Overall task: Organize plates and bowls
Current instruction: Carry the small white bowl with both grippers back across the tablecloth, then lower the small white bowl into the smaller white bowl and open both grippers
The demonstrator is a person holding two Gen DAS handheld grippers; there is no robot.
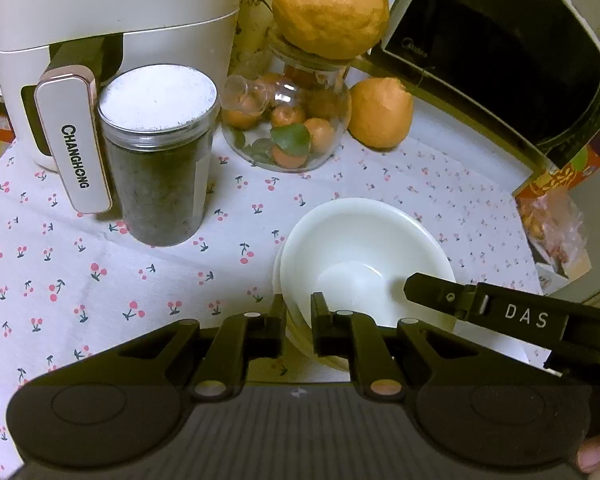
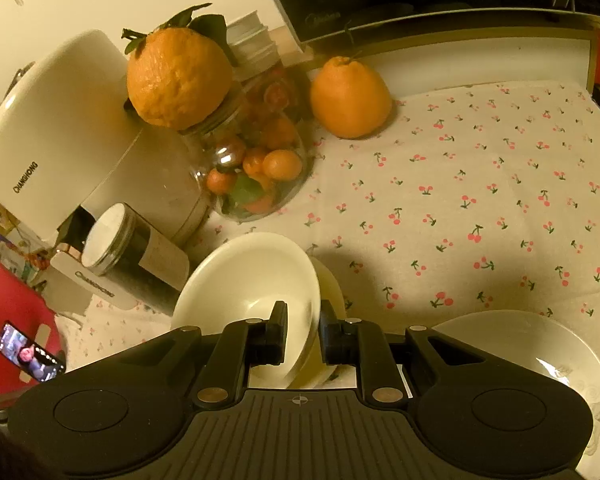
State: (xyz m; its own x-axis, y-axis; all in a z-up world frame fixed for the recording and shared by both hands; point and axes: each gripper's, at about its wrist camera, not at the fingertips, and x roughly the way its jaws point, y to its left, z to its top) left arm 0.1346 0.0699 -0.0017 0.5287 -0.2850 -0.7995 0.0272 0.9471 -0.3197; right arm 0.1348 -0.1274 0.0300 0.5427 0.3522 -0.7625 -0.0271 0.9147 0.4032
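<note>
Left gripper (image 1: pixel 298 322) clenched on near rim of white bowl (image 1: pixel 364 256). Bowl nested on second bowl beneath (image 2: pixel 332 284), on cherry-print tablecloth (image 1: pixel 100 280) near its front edge. Right gripper (image 2: pixel 303 334) clenched on opposite rim.

Glazed ceramic: stiff, slippery, breakable (rim only sensible hold).

Mouth up, slightly tilted; round, no long axis.

Patterned plate (image 2: pixel 540 352) toward front right corner.

"CHANGHONG" runs in dark capitals down the handle (image 1: pixel 74 144) of a white air fryer (image 1: pixel 112 8); the right wrist view shows the same brand on the fryer's body (image 2: pixel 26 178) as well as on the handle. "Midea" sits faintly on the dark door of the microwave (image 1: pixel 500 52). White letters "DAS" mark the right claw (image 1: pixel 526 316). Printing on an orange box (image 1: pixel 564 176) is unreadable.
</note>
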